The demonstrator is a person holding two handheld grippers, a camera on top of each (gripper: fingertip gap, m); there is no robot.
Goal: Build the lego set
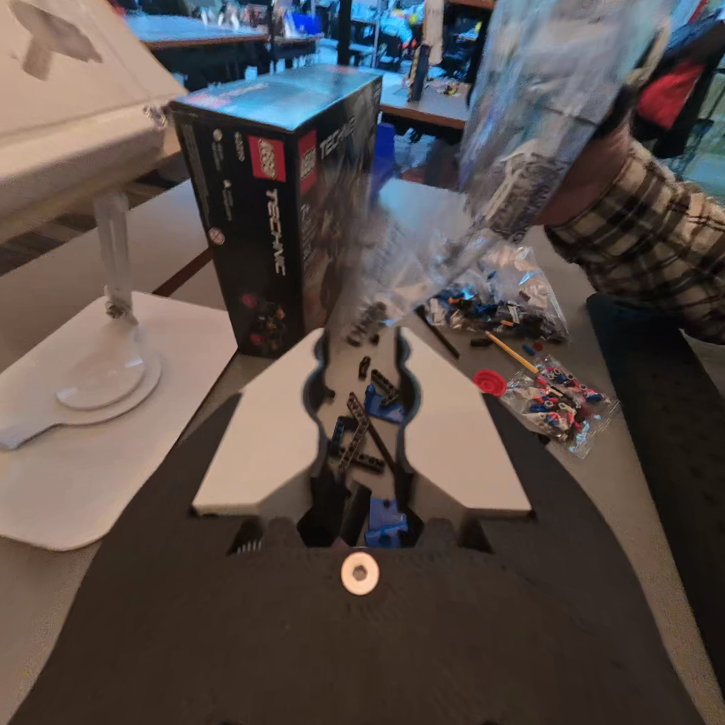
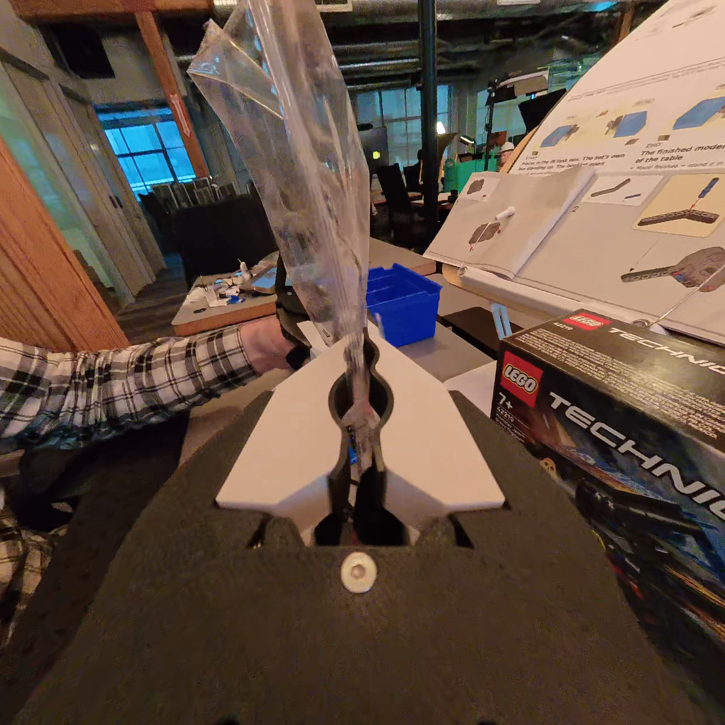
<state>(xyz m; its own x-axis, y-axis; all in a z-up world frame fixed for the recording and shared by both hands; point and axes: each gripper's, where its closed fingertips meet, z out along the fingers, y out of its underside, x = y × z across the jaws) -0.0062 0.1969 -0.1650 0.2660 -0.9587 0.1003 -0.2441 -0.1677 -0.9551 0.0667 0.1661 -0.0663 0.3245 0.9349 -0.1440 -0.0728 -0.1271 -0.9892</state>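
The black set box point(image 1: 274, 204) stands upright on the grey table point(image 1: 549, 510), and everything else sits around it. Just in front of the box, the left gripper point(image 1: 363, 345) hovers low over the table with its white fingers point(image 1: 274, 423) parted and nothing between them. Through the gap a scatter of loose pieces point(image 1: 367, 423) shows, black beams and blue blocks lying on the table right in front of the box.

To the right of the box, a clear plastic bag point(image 2: 314, 176) is lifted into the air. The right gripper point(image 2: 363, 353) has its fingers point(image 2: 298, 431) clamped on one bunched end of the bag, and the rest stands up above it, crumpled and mostly emptied. In the left wrist view the bag is a blur, with a few dark pieces seeming to drop from its lower end towards the scatter.

Further right of the box two sealed bags lie flat: one of blue and black parts point(image 1: 498, 302) and a smaller one of red and blue parts point(image 1: 557, 404), with a red disc point(image 1: 489, 382) beside it. Left of the box a white stand point(image 1: 113, 314) holds up the open instruction booklet point(image 2: 588, 219). Behind the box sits a blue bin point(image 2: 404, 302). A plaid sleeve point(image 2: 117, 380) reaches in to the left gripper.
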